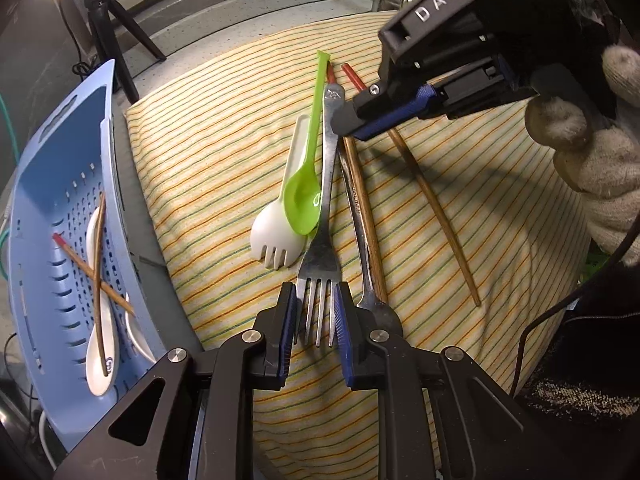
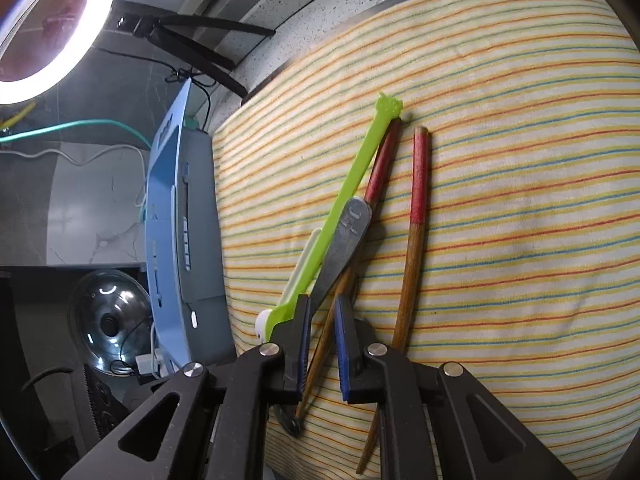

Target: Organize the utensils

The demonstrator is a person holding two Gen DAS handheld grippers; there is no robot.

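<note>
A metal fork (image 1: 326, 216) lies on the striped cloth (image 1: 224, 120), tines toward me. My left gripper (image 1: 316, 312) is open with its fingers on either side of the tines. A green spoon (image 1: 306, 184) overlaps a white spork (image 1: 280, 220) to the fork's left. Two red-tipped wooden chopsticks (image 1: 436, 204) and a second metal utensil (image 1: 366, 280) lie to its right. My right gripper (image 2: 322, 340) is open over a chopstick (image 2: 328, 332) and the fork handle (image 2: 344, 240); it also shows in the left wrist view (image 1: 352, 124).
A blue slotted basket (image 1: 44, 184) stands left of the cloth, holding white spoons (image 1: 100, 320) and crossed chopsticks (image 1: 96, 272). A tripod (image 1: 108, 32) stands behind it. A ring light (image 2: 48, 32) and a glass lid (image 2: 108, 324) are off to the left.
</note>
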